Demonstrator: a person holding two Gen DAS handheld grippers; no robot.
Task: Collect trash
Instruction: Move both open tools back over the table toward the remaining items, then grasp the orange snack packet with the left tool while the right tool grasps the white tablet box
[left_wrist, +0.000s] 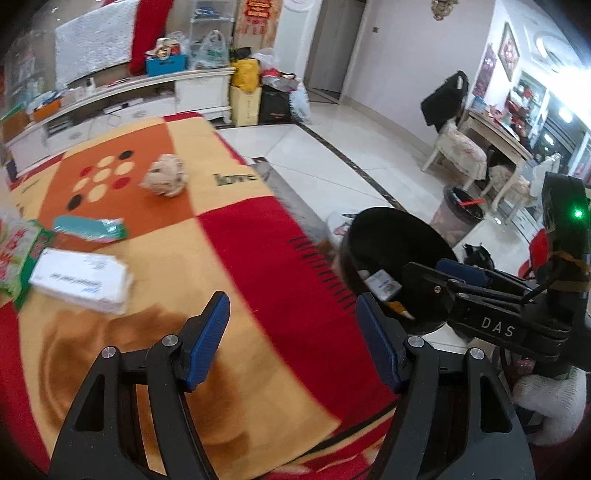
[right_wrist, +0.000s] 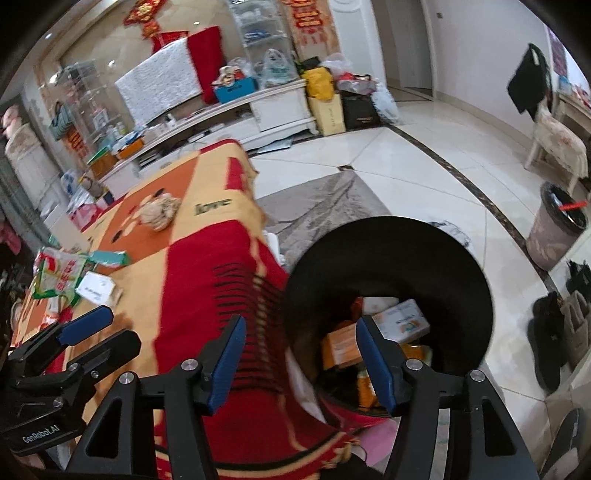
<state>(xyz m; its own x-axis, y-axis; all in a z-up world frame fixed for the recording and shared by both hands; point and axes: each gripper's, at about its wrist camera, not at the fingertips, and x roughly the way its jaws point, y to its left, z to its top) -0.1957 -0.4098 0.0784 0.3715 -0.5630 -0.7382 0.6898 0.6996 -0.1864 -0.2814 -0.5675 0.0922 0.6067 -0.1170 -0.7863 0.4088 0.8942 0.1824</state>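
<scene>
A black bin (right_wrist: 388, 251) stands on the floor by the table's right edge, with boxes (right_wrist: 400, 319) and orange packs inside; it also shows in the left wrist view (left_wrist: 391, 236). On the patterned blanket lie a crumpled paper ball (left_wrist: 166, 176), a teal wrapper (left_wrist: 90, 228), a white box (left_wrist: 83, 278) and a green-red bag (left_wrist: 16, 251). The ball (right_wrist: 159, 212) and white box (right_wrist: 96, 286) show in the right wrist view too. My left gripper (left_wrist: 291, 341) is open and empty above the blanket. My right gripper (right_wrist: 301, 363) is open and empty over the bin's near rim.
The blanket-covered table (left_wrist: 236, 258) fills the left. A second grey bin (right_wrist: 554, 236) stands on the tiled floor at the right, near chairs (left_wrist: 458, 147). A white TV cabinet (left_wrist: 147, 96) with bags beside it lines the back wall.
</scene>
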